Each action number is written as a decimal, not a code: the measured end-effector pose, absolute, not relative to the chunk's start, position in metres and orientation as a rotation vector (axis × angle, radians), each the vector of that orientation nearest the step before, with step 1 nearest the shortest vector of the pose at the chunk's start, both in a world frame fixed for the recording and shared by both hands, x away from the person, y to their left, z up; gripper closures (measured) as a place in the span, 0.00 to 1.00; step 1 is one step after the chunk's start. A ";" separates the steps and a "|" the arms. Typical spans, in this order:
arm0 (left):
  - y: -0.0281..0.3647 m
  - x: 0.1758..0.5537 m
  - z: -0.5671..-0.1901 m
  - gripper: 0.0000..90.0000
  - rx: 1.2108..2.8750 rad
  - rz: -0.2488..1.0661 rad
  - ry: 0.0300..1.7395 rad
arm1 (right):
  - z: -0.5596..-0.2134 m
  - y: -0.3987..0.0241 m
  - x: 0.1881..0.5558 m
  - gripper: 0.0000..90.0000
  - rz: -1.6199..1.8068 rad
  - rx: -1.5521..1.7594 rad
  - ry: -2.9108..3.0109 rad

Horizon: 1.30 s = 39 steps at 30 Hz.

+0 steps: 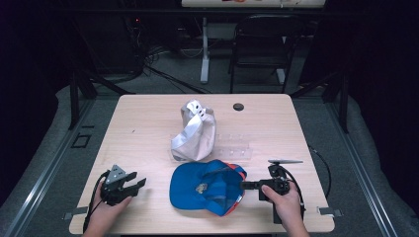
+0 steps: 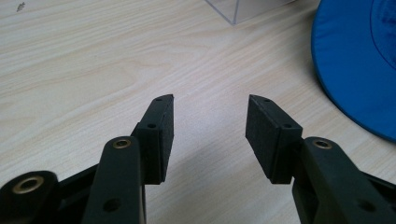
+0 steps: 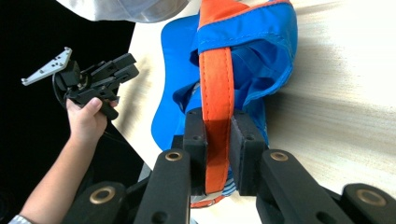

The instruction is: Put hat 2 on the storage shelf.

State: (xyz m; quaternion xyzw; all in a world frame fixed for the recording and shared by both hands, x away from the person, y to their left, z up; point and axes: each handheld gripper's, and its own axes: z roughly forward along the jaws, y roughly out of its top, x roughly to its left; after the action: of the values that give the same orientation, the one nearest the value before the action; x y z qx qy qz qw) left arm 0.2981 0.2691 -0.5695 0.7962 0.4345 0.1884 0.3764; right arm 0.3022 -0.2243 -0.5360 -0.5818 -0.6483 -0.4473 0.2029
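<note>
Blue cap (image 1: 205,187) lies on the counter (image 1: 148,128) near its front edge — my right tongs (image 3: 218,140) clamp its orange strap (image 3: 216,93). My left tongs (image 2: 209,126) gape empty beside it.

The room was dark at both sides. A light wooden table (image 1: 148,113) stood on a grey floor (image 1: 59,133). Behind the table, at the far right, stood a black chair (image 1: 262,39). Near it rose a white post (image 1: 204,49), and black cables (image 1: 163,74) lay on the floor at the far left.
</note>
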 end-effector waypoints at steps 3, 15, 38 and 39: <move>0.268 0.299 -0.569 0.58 2.034 0.485 1.102 | -0.532 -0.225 0.302 0.88 -1.235 -1.631 -1.815; 0.269 0.299 -0.568 0.58 2.039 0.491 1.090 | -0.490 -0.227 0.310 0.88 -1.193 -1.607 -1.792; 0.275 0.299 -0.567 0.58 2.032 0.492 1.107 | -0.412 -0.224 0.325 0.88 -1.224 -1.445 -1.589; 0.275 0.298 -0.567 0.58 2.030 0.491 1.109 | -0.410 -0.223 0.325 0.88 -1.226 -1.442 -1.576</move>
State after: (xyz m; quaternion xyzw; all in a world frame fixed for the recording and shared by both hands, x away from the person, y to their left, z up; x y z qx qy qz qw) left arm 0.2984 0.2747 -0.5666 0.7945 0.4340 0.1921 0.3789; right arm 0.3250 -0.2232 -0.4104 -0.5520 -0.6033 -0.4695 0.3330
